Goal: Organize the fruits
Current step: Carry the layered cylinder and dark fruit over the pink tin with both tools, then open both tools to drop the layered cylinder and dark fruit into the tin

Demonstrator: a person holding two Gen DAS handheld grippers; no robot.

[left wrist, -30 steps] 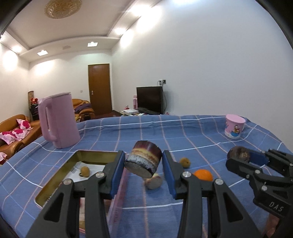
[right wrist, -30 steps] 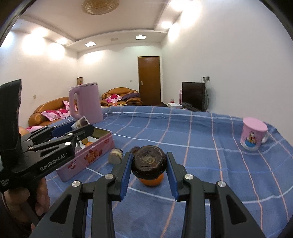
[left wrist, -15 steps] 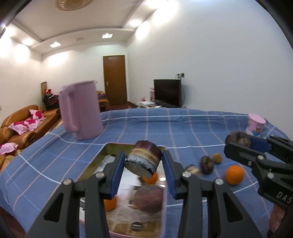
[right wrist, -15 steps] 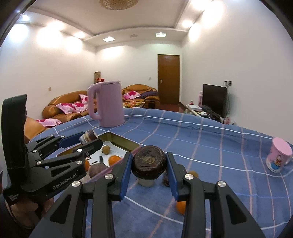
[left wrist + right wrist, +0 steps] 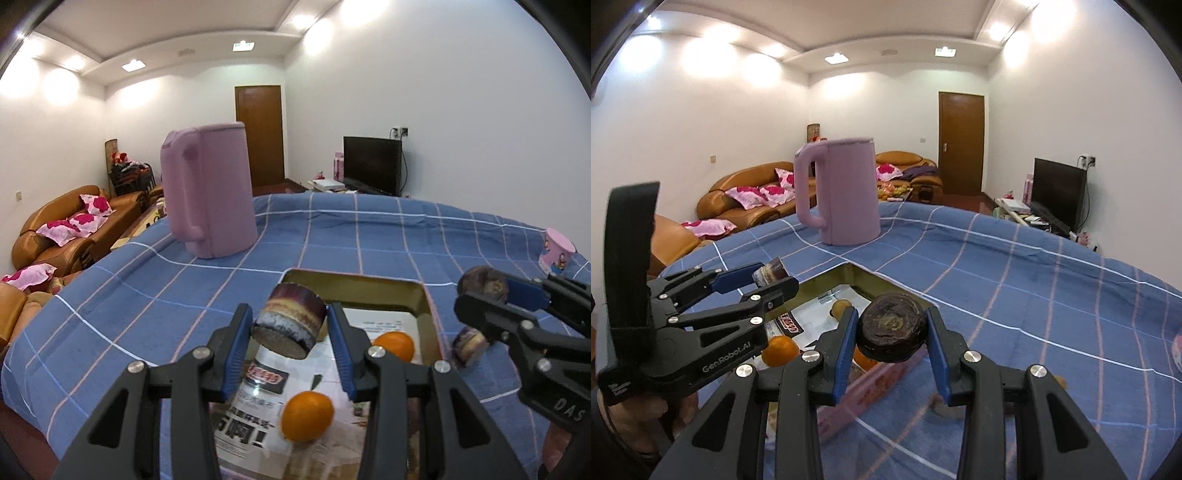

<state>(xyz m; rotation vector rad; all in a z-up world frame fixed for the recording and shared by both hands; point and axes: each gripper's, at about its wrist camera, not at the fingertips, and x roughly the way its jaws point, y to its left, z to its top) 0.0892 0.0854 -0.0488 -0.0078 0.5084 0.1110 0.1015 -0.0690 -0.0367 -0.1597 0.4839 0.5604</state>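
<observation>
Tablecloth (image 5: 369, 236) blue, white and pink grid lines. Kettle (image 5: 208, 192) pale purple. Tin (image 5: 428, 306) gold inside, pink outside; oranges (image 5: 306, 415) orange. Mangosteen (image 5: 893, 326) dark brown-purple. Gripper pads (image 5: 846, 350) blue. Cup (image 5: 557, 251) pink.

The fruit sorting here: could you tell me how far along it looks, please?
Done: two oranges lie in the tin. In hand: the left gripper holds a cut fruit piece, the right gripper a dark round fruit. Left: another piece lies on the cloth.
</observation>
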